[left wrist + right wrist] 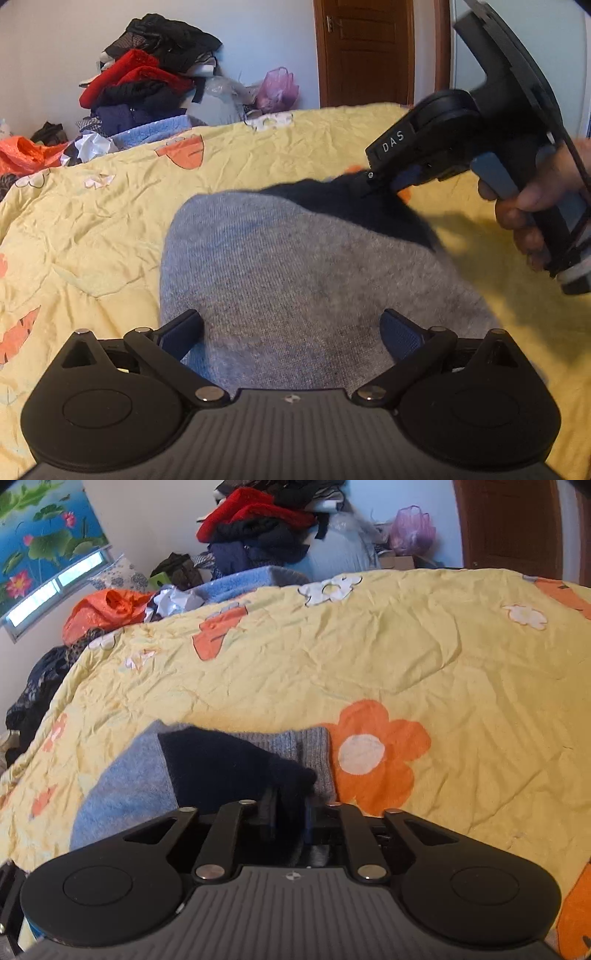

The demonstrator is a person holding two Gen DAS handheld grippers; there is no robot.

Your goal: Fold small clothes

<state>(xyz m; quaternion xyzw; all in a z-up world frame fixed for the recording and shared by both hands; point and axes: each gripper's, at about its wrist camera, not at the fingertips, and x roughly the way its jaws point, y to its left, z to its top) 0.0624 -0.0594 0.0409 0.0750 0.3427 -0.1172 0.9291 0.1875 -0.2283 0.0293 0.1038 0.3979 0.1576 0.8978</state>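
A grey knitted sock (pixel 295 273) with a dark navy end (pixel 362 206) lies on the yellow flowered quilt (pixel 92 229). My left gripper (pixel 291 332) is open, its fingers spread over the grey part near me. My right gripper (pixel 380 181) comes in from the upper right and is shut on the sock's navy end, lifting it. In the right wrist view my right gripper (pixel 291 812) pinches the navy end (pixel 229 764), with the grey sock (pixel 125 790) spreading to the left.
A tall heap of clothes (pixel 147 74) stands behind the bed at the far left. An orange bag (pixel 26 151) and a pink bag (pixel 277 88) lie nearby. A brown door (pixel 365 51) is at the back. A hand (pixel 535 206) holds the right gripper.
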